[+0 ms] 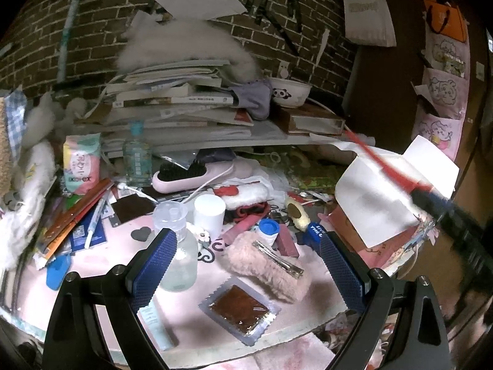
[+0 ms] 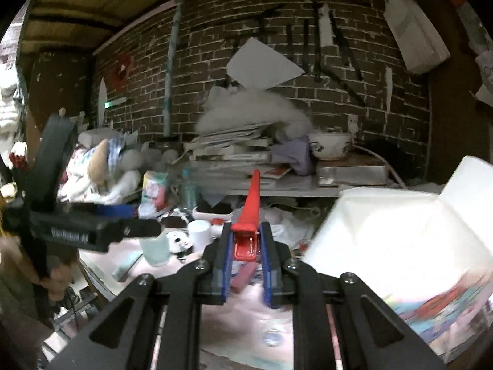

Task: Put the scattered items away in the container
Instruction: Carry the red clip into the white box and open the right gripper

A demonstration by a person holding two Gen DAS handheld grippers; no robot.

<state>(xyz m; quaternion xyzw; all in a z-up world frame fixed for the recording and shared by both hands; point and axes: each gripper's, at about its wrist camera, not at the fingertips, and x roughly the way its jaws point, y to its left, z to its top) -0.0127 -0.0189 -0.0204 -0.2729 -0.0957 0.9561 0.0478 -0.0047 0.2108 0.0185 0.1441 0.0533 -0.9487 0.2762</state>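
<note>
My right gripper is shut on the base of a long red clip, which sticks out forward, raised above the table. In the left wrist view the red clip crosses in front of the white open container at the right, with the right gripper blurred behind it. The white container fills the right of the right wrist view. My left gripper is open and holds nothing, low over a pink fluffy pouch with silver hair clips on it.
The pink table is crowded: a clear bottle, a white cup, a brown sachet, a pink hair brush, pens and packets. Stacked books and a panda bowl stand before the brick wall.
</note>
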